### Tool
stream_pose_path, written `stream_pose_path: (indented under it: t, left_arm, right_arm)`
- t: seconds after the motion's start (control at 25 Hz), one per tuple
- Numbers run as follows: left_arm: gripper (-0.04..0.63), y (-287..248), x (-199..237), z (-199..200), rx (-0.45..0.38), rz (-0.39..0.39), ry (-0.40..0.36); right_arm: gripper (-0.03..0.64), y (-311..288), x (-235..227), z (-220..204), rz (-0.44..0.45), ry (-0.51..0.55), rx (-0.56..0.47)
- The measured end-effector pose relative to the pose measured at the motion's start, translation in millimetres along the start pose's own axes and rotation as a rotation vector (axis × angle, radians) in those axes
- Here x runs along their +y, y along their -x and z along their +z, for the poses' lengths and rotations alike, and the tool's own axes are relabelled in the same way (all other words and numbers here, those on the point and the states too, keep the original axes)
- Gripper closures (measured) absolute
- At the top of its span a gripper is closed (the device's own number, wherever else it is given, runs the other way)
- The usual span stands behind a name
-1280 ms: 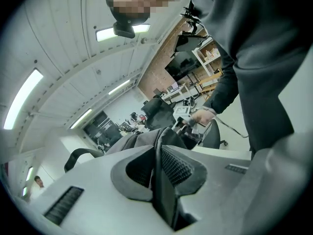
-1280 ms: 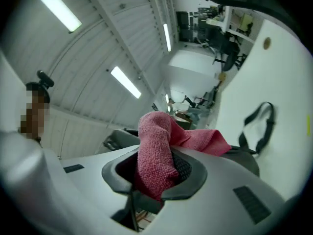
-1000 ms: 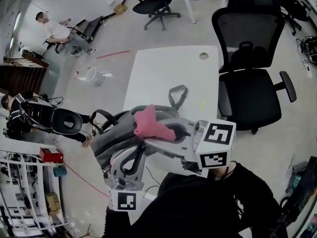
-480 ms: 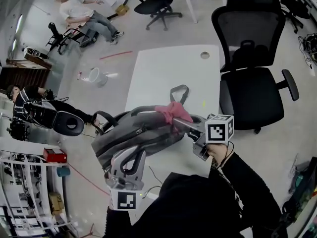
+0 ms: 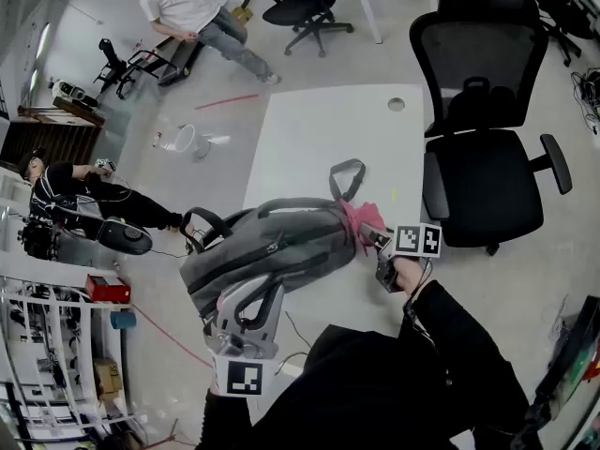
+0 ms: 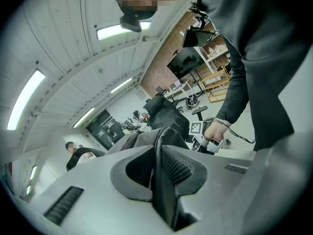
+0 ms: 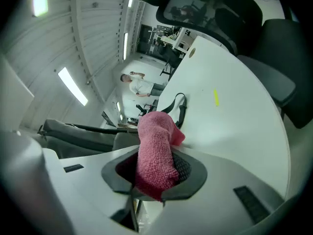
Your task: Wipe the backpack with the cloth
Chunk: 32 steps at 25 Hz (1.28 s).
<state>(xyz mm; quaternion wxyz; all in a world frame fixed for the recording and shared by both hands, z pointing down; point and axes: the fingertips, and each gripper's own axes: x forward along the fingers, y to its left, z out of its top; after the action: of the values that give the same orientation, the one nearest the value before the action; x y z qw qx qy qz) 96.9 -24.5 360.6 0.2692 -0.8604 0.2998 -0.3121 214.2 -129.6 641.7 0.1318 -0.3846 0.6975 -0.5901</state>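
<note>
Firstly, the head view. Count: one backpack (image 5: 281, 247), one cloth (image 5: 360, 217), two grippers, one table (image 5: 319, 129), one office chair (image 5: 483, 157) just beside the table, and two other persons (image 5: 187, 3) in the background. The grey backpack lies on its side on the near part of the white table. Its long axis runs from lower left to upper right in the picture. Its carry loop (image 5: 345, 176) is at the right end and points toward the far side of the table. The left gripper (image 5: 255, 293) is at the backpack's near left part. The right gripper (image 5: 368, 232) holds the pink cloth against the backpack's right end, just below the carry loop.

Compared with one second ago, the right gripper and cloth have moved from above the middle of the backpack down to its right end. The left gripper has kept its position. One background person has walked from the upper left to the top centre.

Next, the left gripper view. The jaws are clenched on a dark fold of backpack material, which stands upright between the pads.

Lastly, the right gripper view. The jaws grasp the cloth, which bulges forward out of them. The backpack lies at the left, the carry loop just beyond the cloth, and the table top at the right.
</note>
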Motion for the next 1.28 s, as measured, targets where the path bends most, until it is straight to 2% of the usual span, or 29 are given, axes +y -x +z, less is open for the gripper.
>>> stream_pose_path:
  t: [0.16, 0.28, 0.72, 0.84, 0.96, 1.16, 1.28]
  left_arm:
    - [0.532, 0, 0, 0, 0.003, 0.001, -0.001]
    - [0.532, 2, -4, 0, -0.004, 0.000, 0.005]
    - [0.532, -2, 1, -1, -0.018, 0.028, 0.002]
    - [0.531, -3, 2, 0, -0.009, 0.029, -0.006]
    - [0.532, -4, 2, -2, -0.001, 0.041, -0.001]
    - [0.532, -8, 14, -5, 0.013, 0.088, 0.004]
    - [0.532, -7, 16, -7, 0.026, 0.074, 0.010]
  right_arm:
    - [0.503, -9, -13, -24, -0.031, 0.050, 0.095]
    - [0.503, -11, -14, -38, -0.024, 0.060, 0.122]
    - [0.503, 11, 54, -40, 0.149, 0.139, 0.098]
    - [0.503, 28, 89, -37, 0.253, 0.147, 0.080]
    - [0.503, 48, 148, -31, 0.391, 0.165, 0.049]
    - [0.503, 88, 264, -26, 0.590, 0.340, -0.021]
    - [0.503, 115, 312, -21, 0.782, 0.342, -0.049]
